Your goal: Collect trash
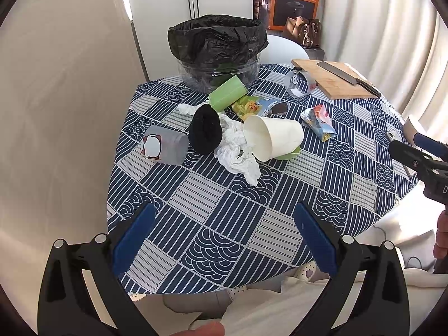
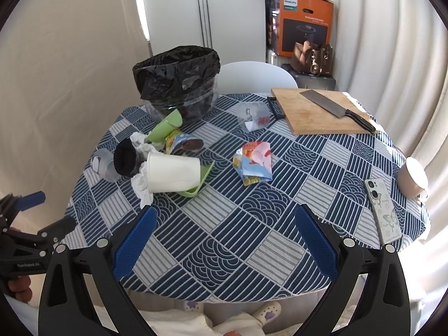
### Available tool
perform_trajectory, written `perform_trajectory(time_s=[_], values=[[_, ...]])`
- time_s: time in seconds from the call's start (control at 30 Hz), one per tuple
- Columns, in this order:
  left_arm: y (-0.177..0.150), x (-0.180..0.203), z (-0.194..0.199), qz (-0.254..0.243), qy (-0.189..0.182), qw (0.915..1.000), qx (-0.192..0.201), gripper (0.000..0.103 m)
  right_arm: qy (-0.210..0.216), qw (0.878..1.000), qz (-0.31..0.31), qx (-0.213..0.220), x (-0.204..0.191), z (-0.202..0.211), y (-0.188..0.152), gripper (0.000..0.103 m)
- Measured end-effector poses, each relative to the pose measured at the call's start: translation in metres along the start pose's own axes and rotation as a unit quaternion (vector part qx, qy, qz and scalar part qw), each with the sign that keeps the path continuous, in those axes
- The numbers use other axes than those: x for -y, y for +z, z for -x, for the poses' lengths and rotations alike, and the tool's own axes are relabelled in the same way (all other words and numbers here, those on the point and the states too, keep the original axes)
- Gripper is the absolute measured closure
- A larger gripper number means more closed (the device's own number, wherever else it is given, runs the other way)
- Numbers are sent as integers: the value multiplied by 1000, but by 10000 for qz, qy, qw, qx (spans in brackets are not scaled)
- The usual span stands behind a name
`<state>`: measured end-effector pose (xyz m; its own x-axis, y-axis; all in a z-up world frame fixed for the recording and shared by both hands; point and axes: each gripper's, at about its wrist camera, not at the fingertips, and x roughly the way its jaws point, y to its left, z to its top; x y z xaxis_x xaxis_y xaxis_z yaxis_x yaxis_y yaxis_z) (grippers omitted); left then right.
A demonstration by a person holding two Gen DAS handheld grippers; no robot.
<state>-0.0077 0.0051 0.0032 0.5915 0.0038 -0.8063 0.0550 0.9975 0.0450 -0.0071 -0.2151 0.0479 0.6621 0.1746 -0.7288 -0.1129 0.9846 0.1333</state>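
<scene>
Left wrist view: left gripper (image 1: pixel 224 240) spread, empty; trash pile around the white paper cup (image 1: pixel 273 137) at 12 o'clock, lined bin (image 1: pixel 217 42) behind it. The cup may roll when nudged.

Right wrist view: right gripper (image 2: pixel 225 240) spread, empty; snack wrapper (image 2: pixel 253 162) at 12 o'clock. The phone (image 2: pixel 383 210) at 3 o'clock risks being swept off.

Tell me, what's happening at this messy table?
A person holds a gripper in each hand, the left gripper and right gripper, both open and empty above the near table edge. Cups, the white paper cup, tissue and wrappers lie scattered. The black-lined bin waits behind them. Nothing is being picked up yet.
</scene>
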Motion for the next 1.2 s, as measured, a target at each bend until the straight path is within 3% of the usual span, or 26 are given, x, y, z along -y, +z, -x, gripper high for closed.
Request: perform_trajectory(time_s=[1.2], values=[[0, -15, 1, 98, 12, 9999, 28, 6, -53, 10000, 56, -40, -11, -4, 0, 8]])
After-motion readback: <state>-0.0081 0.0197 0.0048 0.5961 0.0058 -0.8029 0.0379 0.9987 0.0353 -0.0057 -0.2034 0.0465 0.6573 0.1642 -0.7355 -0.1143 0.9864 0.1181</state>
